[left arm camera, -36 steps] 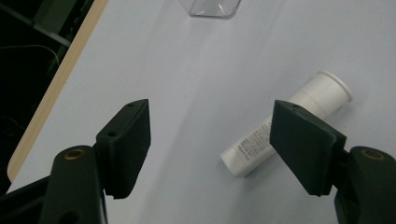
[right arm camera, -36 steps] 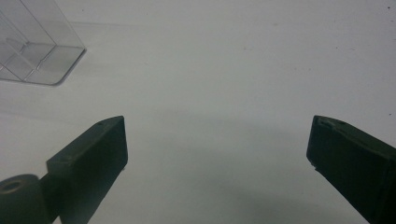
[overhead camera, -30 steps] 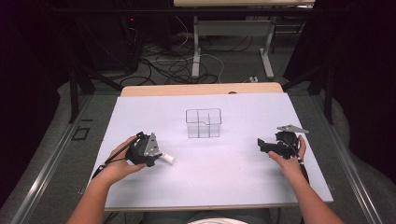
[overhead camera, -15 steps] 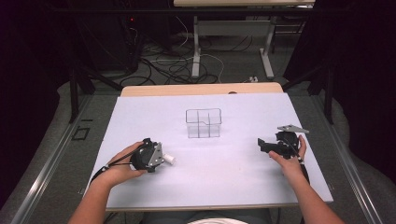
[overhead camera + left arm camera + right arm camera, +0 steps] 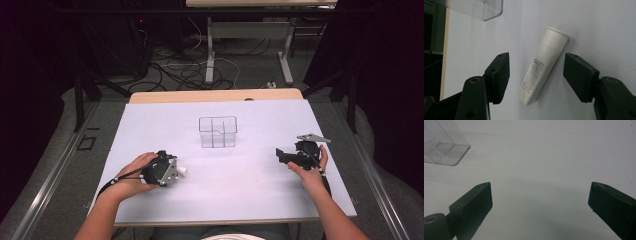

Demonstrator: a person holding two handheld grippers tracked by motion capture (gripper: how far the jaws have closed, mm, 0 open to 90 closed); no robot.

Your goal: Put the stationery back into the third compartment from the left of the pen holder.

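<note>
Tongs first: in the high view the left tongs (image 5: 176, 171) lie low on the table (image 5: 250, 190), in front and to the left of the clear divided box (image 5: 218, 132), their tips at a white tube (image 5: 182, 171). The right tongs (image 5: 281, 155) rest to the right of that box, unmoved since a second ago, while the left hand (image 5: 131, 175) has edged nearer the table's front edge.

From the left gripper view, the tube (image 5: 543, 64) lies flat and slanted between the jaws, cap toward the box (image 5: 477, 10). Neither pad touches it: the tongs are released, though they have just been closing. For a sound grip, I judge the jaws should square up across the tube's body before pinching.

From the right gripper view, the right tongs (image 5: 540, 205) gape wide over bare table, with the box (image 5: 444, 147) off toward their left jaw.
</note>
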